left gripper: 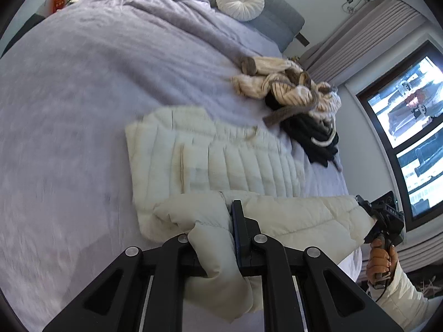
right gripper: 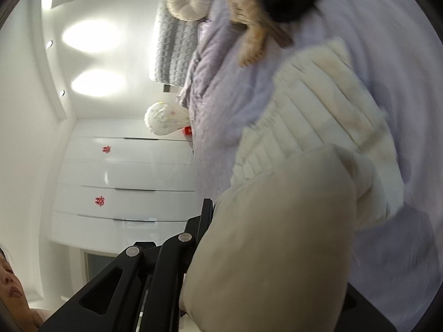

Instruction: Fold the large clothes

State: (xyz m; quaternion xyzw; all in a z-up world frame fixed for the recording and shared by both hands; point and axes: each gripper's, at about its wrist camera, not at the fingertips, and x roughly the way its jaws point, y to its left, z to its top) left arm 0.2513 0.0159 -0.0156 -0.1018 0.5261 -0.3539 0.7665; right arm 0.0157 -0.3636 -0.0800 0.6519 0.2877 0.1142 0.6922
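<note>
A cream quilted puffer jacket (left gripper: pixel 221 160) lies across the lavender bed cover (left gripper: pixel 69 96), with its near edge lifted off the bed. At the bottom of the left wrist view, my left gripper (left gripper: pixel 229 215) is shut on a fold of that edge, and cloth hangs down between its arms. My right gripper (left gripper: pixel 361 203), held in a hand (left gripper: pixel 380 262), is clamped on the same edge further right. In the tilted right wrist view, the jacket (right gripper: pixel 310 110) bulges over my right gripper (right gripper: pixel 217 207). Only one black finger (right gripper: pixel 206 215) shows there.
A heap of beige striped and black clothes (left gripper: pixel 299 96) lies beyond the jacket near the bed's right edge. A round white cushion (left gripper: pixel 239 0) leans on the grey headboard (left gripper: pixel 282 16). A window (left gripper: pixel 409 127) is at right, and a white wardrobe (right gripper: pixel 124 182) stands past the bed.
</note>
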